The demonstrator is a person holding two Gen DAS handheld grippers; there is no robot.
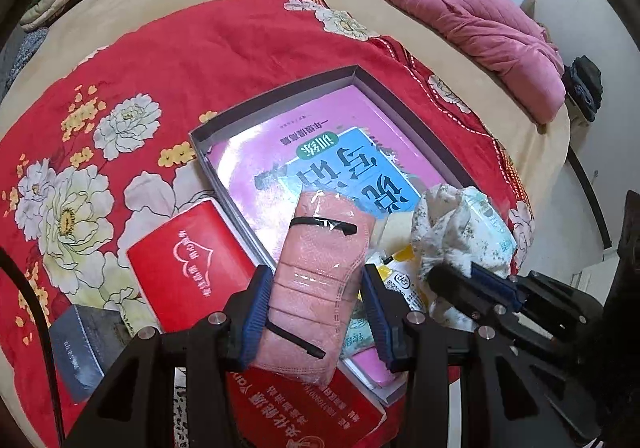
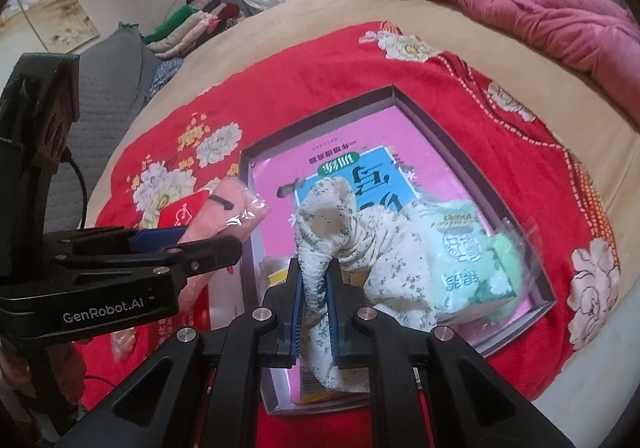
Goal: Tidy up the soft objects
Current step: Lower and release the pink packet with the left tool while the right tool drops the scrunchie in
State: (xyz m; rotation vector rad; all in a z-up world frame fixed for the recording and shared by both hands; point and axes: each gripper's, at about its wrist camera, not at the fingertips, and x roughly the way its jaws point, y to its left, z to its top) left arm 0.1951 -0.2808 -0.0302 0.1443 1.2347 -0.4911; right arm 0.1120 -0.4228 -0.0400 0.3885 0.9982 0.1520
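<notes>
My left gripper point(image 1: 316, 312) is shut on a pink pack of face masks point(image 1: 320, 272) in clear wrap, held over the near-left rim of a grey shallow box point(image 1: 276, 96). The box holds a pink book point(image 1: 320, 136). My right gripper point(image 2: 316, 312) is shut on a white floral cloth point(image 2: 360, 240), which drapes inside the box against a green tissue pack point(image 2: 472, 264). The left gripper point(image 2: 200, 244) with the pink pack point(image 2: 228, 216) shows at the left of the right wrist view; the right gripper point(image 1: 468, 280) and the cloth point(image 1: 448, 224) show in the left wrist view.
The box lies on a red floral blanket point(image 1: 180, 68) on a beige bed. A red tissue pack point(image 1: 192, 264), a dark small box point(image 1: 88, 344) and a red booklet point(image 1: 304, 408) lie beside it. A pink quilt point(image 1: 460, 8) lies at the back right, folded clothes point(image 2: 192, 24) at the back left.
</notes>
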